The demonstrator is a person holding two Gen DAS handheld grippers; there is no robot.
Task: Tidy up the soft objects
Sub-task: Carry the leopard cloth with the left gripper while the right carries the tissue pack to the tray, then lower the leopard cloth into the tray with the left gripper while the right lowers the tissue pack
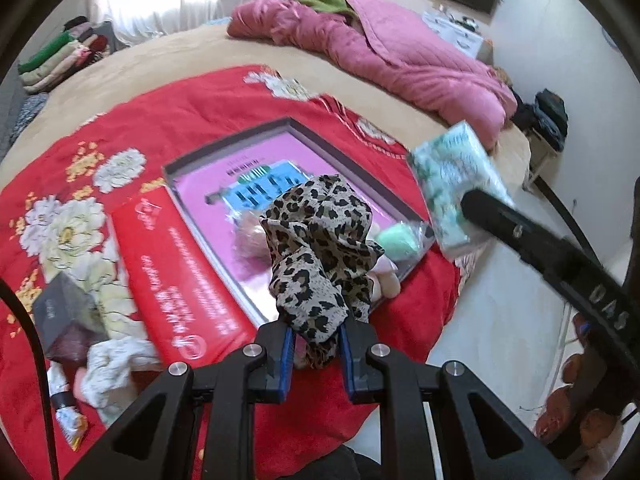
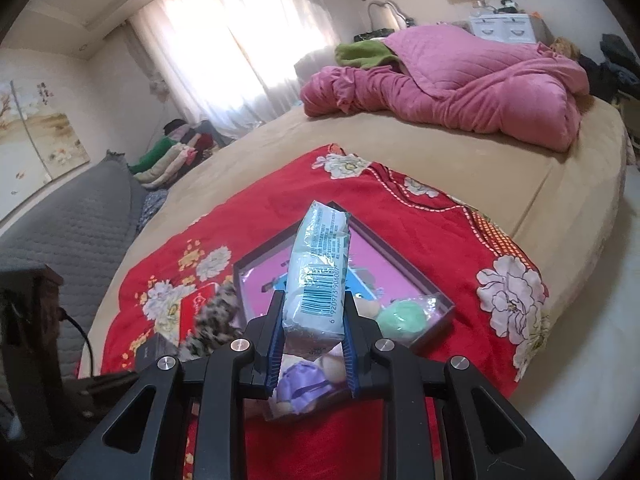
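Grippers clamping leopard cloth (image 1: 316, 256), tissue pack (image 2: 320, 276)

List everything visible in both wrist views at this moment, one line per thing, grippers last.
Leopard-print cloth: 1, tan and black, clamped in the left gripper above the box.
Tissue pack: 1, pale blue-green, clamped in the right gripper.
Shallow box: 1, grey rim, pink lining, on the red blanket.
Green soft ball: 1, in the box's near corner.
Red lid: 1, red with white print, beside the box.
Red blanket: 1, red with white flowers, on the bed.
Pink quilt: 1, bunched at the bed's far side.
Folded clothes: 1 stack, mixed colours, far left.
White cloth: 1, crumpled, near edge.
Left gripper: black, blue pads, shut on cloth.
Right gripper: black, blue pads, shut on pack.
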